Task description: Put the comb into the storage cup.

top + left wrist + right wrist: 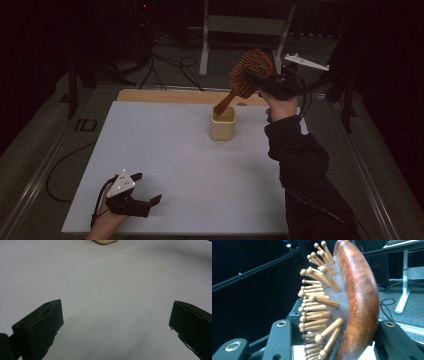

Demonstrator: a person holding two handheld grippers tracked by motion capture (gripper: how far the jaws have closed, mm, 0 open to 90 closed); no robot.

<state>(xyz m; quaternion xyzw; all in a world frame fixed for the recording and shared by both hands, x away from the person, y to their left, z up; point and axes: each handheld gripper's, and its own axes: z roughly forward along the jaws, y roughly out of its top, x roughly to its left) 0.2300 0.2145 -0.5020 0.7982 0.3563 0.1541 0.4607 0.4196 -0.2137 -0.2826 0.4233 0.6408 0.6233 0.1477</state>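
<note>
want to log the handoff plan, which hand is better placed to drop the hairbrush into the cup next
Right. The right gripper is shut on the hairbrush head, its handle tip pointing down just above the cup. The left gripper rests open and holds nothing at the near edge of the table, far from the cup.

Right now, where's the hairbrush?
High view, right rear: the hairbrush is held by its head in the right gripper, handle tip angled down just above the cream cup.
</note>
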